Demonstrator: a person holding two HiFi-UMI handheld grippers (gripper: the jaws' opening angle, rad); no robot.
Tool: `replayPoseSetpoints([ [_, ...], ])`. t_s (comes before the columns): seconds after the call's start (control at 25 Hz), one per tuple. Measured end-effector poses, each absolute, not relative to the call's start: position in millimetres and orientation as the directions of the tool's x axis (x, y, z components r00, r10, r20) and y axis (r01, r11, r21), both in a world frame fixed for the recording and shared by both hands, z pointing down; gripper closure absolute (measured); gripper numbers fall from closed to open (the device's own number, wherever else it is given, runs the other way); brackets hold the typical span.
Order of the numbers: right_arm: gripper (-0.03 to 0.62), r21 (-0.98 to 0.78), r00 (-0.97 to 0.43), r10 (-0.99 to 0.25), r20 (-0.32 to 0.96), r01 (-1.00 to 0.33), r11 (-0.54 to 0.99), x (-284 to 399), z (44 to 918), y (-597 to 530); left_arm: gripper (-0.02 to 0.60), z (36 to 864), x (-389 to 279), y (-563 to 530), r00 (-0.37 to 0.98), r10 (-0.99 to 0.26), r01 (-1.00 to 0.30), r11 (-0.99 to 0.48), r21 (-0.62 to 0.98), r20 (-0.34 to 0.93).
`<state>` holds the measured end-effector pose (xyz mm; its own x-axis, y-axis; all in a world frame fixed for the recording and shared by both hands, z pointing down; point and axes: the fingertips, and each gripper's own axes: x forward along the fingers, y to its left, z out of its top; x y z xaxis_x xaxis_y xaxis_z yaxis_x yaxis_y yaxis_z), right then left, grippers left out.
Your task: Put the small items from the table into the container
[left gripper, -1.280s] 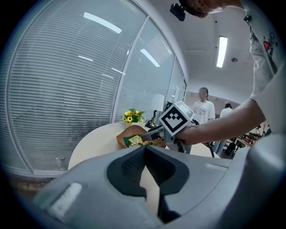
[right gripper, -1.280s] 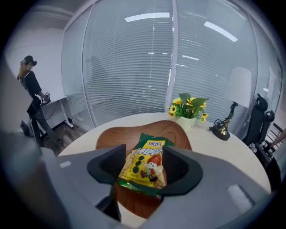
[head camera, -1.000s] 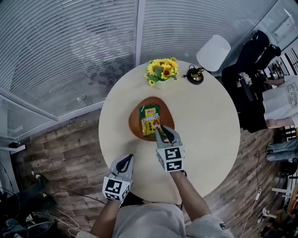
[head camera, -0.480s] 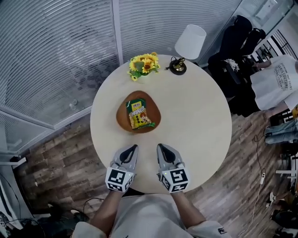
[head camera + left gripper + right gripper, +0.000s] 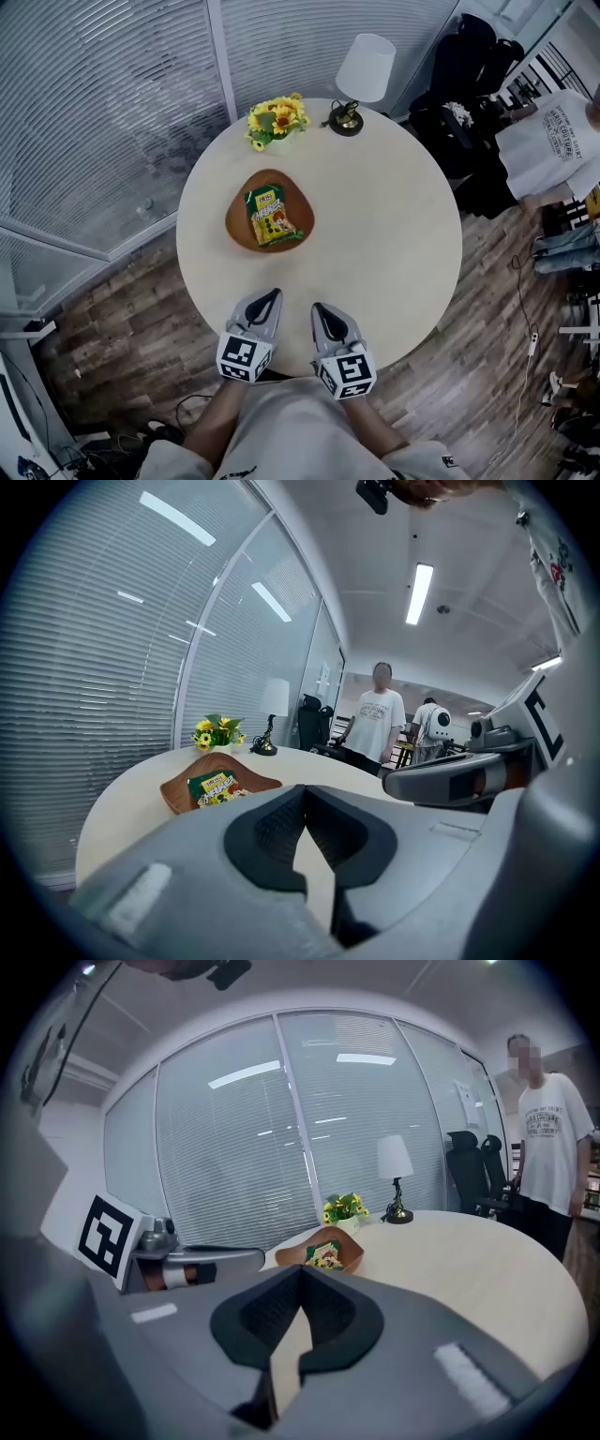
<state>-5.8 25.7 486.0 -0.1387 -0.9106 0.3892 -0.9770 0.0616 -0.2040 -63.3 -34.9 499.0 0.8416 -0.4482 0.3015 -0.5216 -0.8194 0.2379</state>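
Snack packet (image 5: 268, 214) lies inside the wooden tray (image 5: 238, 225); I judge it light, soft and crinkly, best pinched at an edge seam. My left hand-held gripper (image 5: 272, 295) and right hand-held gripper (image 5: 317, 307), both closed and empty, hover well apart from the tray.

I see cream table (image 5: 375, 225). Brown wood-grain container (image 5: 236, 225) left of centre, green-and-yellow packet (image 5: 270, 216). Yellow flowers (image 5: 277, 116), white lampshade (image 5: 365, 67) up top. Left gripper (image 5: 270, 295), right gripper (image 5: 319, 307) grey, black-and-white square markers. Floor (image 5: 112, 319) brown planks.
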Motion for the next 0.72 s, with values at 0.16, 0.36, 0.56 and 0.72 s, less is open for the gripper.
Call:
replayPoseSetpoints([
  [0.16, 0.592, -0.207, -0.141, -0.918, 0.37, -0.976, 0.067, -9.0, 483.0, 24.9, 0.584, 501.3, -65.0, -29.2, 0.843, -0.443, -0.517, -0.825, 0.229, 0.306],
  [0.36, 0.594, -0.205, -0.146, -0.922, 0.358, -0.976, 0.075, -12.8, 477.2, 28.9, 0.584, 495.4, -67.3, -24.6, 0.842, -0.448, -0.518, -0.828, 0.216, 0.301],
  [0.56, 0.592, -0.201, -0.147, -0.923, 0.355, -0.976, 0.078, -13.1, 476.3, 33.3, 0.584, 493.8, -65.5, -20.3, 0.844, -0.446, -0.514, -0.832, 0.21, 0.299],
  [0.72, 0.592, -0.206, -0.149, -0.922, 0.357, -0.975, 0.078, -13.1, 478.1, 36.0, 0.584, 495.0, -65.1, -17.4, 0.844, -0.444, -0.513, -0.832, 0.21, 0.301],
])
